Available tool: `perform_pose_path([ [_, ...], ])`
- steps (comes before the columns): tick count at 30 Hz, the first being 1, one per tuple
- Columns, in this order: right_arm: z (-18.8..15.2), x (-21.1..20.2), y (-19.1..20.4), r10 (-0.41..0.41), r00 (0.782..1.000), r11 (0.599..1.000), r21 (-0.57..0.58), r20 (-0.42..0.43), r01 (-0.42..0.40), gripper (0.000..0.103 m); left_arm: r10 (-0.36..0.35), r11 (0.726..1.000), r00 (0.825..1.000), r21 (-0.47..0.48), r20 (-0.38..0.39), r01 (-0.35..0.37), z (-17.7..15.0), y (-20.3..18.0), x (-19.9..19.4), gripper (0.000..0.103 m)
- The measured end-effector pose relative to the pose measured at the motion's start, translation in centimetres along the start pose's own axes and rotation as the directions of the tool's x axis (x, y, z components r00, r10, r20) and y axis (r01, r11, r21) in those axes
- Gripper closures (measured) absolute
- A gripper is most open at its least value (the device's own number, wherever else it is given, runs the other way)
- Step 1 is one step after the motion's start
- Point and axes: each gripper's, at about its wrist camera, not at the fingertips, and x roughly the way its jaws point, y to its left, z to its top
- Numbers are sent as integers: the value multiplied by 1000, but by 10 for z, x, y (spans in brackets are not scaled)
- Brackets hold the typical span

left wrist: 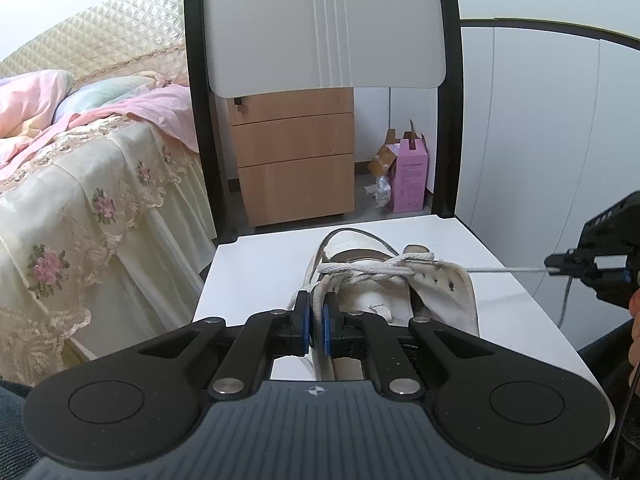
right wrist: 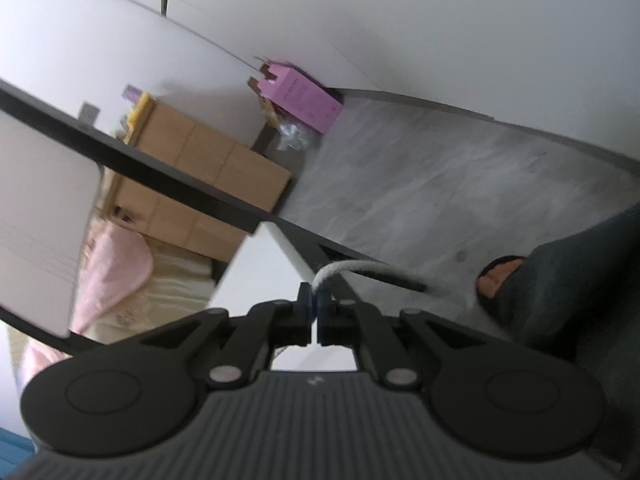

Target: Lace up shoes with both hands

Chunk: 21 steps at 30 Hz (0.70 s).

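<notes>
The white shoe (left wrist: pixel 394 288) sits on the chair seat (left wrist: pixel 256 276), its lace (left wrist: pixel 366 270) crossed through the far eyelets; the near ones look unlaced. The left gripper (left wrist: pixel 316 322) pinches one lace end, the right gripper (right wrist: pixel 315 306) clamps the other, drawn taut off right. Wooden drawers (left wrist: pixel 296 160) stand beyond, nothing obstructing.

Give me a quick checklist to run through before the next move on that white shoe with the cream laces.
1. Left gripper shut on the flat cream lace: ok.
2. Right gripper shut on the other lace end: ok.
3. That end pulled straight out sideways from the eyelets: ok.
4. White perforated shoe resting on the white chair seat: ok.
5. Laces crossed over the tongue: ok.
6. Every eyelet threaded: cannot tell.
</notes>
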Motion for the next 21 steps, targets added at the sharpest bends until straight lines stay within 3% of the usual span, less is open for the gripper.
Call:
perform_pose_path([
  [5,-3,6,-6,-43,997,998,-37,-60,41,100,-8,1000,1000,-1,1,8,0,0,-1,95],
  [11,-13,1,16,-102,993,979,-181,-54,91,93,-50,998,999,-42,15,51,4,7,-8,93],
  [14,-24,-6,29,-121,992,956,-272,-28,109,71,-54,995,995,-77,85,60,7,13,-23,81],
  [16,-28,-14,34,-100,995,952,-292,-19,90,67,-58,992,989,-107,138,73,10,19,-32,60],
  [18,-32,-22,40,-88,996,946,-312,1,84,63,-65,986,983,-141,172,90,12,25,-38,58],
  [21,-37,-31,48,-76,996,937,-338,37,84,59,-128,955,986,-254,109,152,14,40,-25,58],
])
